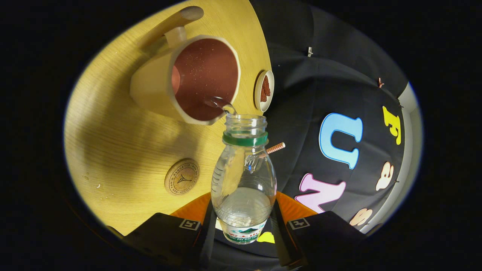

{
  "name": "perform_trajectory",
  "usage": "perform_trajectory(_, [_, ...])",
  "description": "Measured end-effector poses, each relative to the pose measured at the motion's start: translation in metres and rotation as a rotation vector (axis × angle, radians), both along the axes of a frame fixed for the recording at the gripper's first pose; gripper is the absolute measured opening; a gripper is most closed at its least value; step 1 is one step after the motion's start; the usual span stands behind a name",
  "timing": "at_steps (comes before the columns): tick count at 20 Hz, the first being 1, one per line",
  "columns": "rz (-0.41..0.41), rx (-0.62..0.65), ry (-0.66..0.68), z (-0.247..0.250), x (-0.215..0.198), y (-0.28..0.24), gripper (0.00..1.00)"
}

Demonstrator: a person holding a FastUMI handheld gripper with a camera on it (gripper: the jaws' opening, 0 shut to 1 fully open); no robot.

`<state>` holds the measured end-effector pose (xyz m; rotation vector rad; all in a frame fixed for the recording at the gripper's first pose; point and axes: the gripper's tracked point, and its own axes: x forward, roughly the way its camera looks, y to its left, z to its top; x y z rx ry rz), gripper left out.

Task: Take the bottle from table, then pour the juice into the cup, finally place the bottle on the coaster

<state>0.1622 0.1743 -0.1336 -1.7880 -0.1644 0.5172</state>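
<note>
Over the yellow wooden counter (pixel 113 131), my tongs (pixel 243 226) squeeze both sides of the clear plastic bottle (pixel 244 180) low down, tipping it into the big cream cup (pixel 188 79); it feels light, thin, slippery, so I hold gently.

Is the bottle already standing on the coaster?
No. The bottle is held between the gripper fingers, tipped toward the cup with liquid running from its mouth, while the coaster lies bare on the table.

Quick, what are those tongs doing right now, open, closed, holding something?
Tongs: closed on the bottle, both fingers pressing its sides, tipped so liquid runs from its mouth into the cup.
</note>
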Motion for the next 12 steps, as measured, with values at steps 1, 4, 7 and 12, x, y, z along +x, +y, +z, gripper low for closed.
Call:
perform_trajectory(1, [-0.001,-0.004,0.002,0.0005,0.002,0.0004,0.69])
perform_trajectory(4, [0.003,-0.012,-0.003,0.0014,0.0031,-0.0007,0.69])
perform_trajectory(7, [0.011,-0.019,-0.008,0.0035,0.0024,0.0006,0.69])
perform_trajectory(12, [0.038,-0.04,-0.019,0.009,0.0006,0.0044,0.69])
